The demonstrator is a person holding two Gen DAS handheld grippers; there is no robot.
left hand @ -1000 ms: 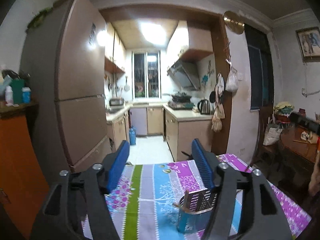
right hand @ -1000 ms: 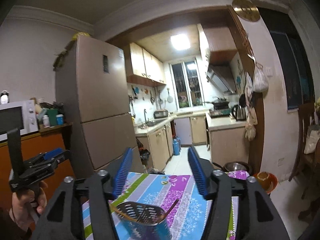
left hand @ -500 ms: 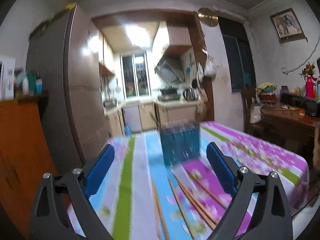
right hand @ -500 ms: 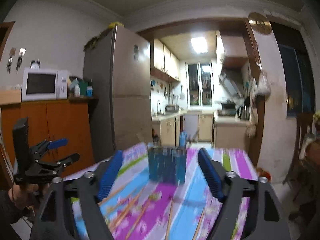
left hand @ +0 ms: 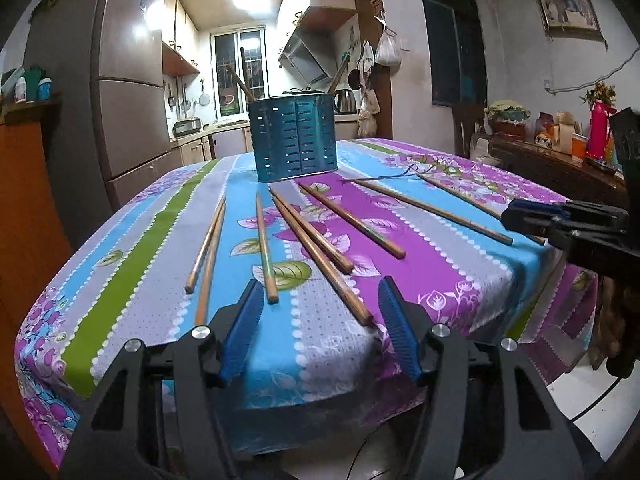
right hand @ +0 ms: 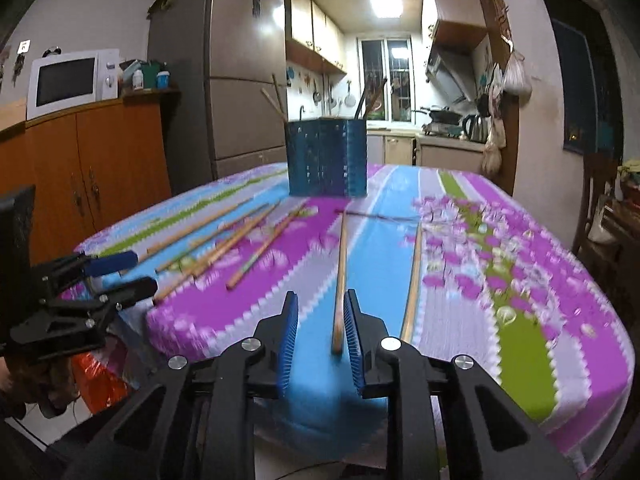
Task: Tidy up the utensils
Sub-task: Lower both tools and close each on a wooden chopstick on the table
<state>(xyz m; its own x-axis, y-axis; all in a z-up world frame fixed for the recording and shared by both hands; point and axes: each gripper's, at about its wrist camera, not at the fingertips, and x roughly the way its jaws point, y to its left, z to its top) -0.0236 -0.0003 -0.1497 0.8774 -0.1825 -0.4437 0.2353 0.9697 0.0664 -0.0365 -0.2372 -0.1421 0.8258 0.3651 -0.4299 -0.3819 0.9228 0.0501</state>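
Eight or so wooden chopsticks [left hand: 316, 248] lie fanned across the near half of the flowered tablecloth [left hand: 424, 280], short of the blue slotted utensil holder [left hand: 294, 138], which already stands a few handles upright. The right gripper [right hand: 320, 320] is closing, one chopstick [right hand: 340, 276] between its ribbed blue pads, not visibly pinched yet. The left gripper [left hand: 320, 316] is also closing, empty, a chopstick end just ahead. Slim, smooth, round sticks roll: best pinch squarely near the end, then lift.
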